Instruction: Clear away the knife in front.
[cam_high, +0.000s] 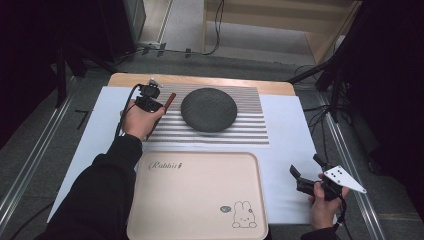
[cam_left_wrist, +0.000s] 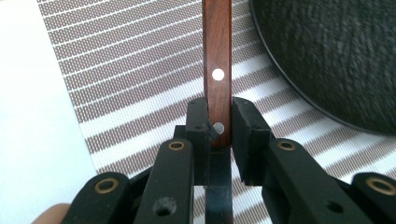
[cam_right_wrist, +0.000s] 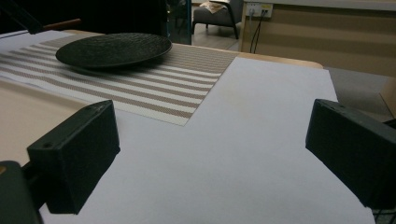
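Tray (cam_high: 200, 200) lettering, apparently "Rabbit"

Your high view looks forward and down from above your side of the counter (cam_high: 285, 125), taking in the whole striped mat (cam_high: 250, 131). The camera on your left hand-held gripper (cam_left_wrist: 219, 122) sits very close — it faces steeply down at the mat (cam_left_wrist: 126, 79) beside the dark plate (cam_left_wrist: 336, 56). The right one lies low, looking across the counter (cam_right_wrist: 261, 140) toward that same plate (cam_right_wrist: 114, 49) — farther off.
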